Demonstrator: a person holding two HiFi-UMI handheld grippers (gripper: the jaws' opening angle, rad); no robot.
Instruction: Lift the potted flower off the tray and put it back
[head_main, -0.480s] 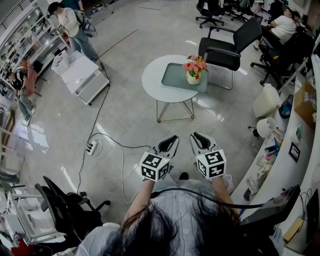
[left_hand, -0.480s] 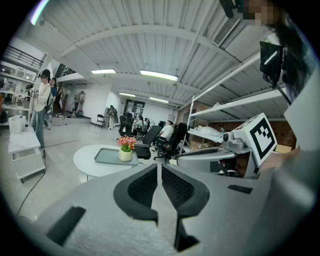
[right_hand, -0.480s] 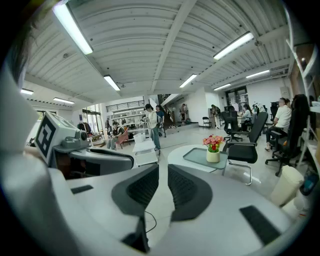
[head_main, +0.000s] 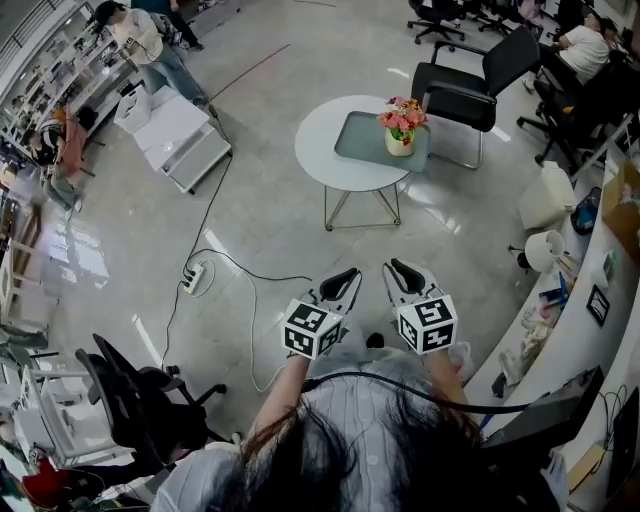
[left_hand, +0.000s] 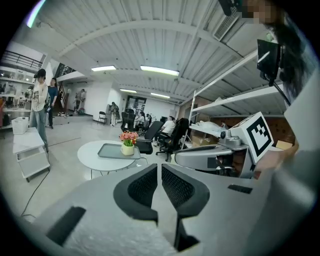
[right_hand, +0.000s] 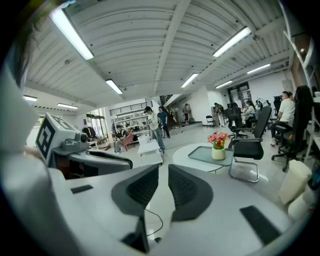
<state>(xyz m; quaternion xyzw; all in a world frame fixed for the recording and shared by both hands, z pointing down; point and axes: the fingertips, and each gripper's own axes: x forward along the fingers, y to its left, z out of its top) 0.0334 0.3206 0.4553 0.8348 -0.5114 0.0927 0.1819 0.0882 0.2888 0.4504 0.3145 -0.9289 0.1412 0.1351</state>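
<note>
The potted flower, pink and orange blooms in a cream pot, stands on a grey-green tray on a round white table, far ahead of both grippers. It also shows small in the left gripper view as the potted flower on the tray, and in the right gripper view as the potted flower on the tray. My left gripper is shut and empty. My right gripper has a narrow gap between its jaws, with nothing in it. Both are held close to my body.
A black office chair stands behind the table. A power strip and its cable lie on the floor to the left. A white low platform is at the far left, another black chair at the lower left, and a cluttered counter on the right.
Both grippers keep the same pose. The head view has shifted a little, so the table and chair sit slightly higher and further right.
</note>
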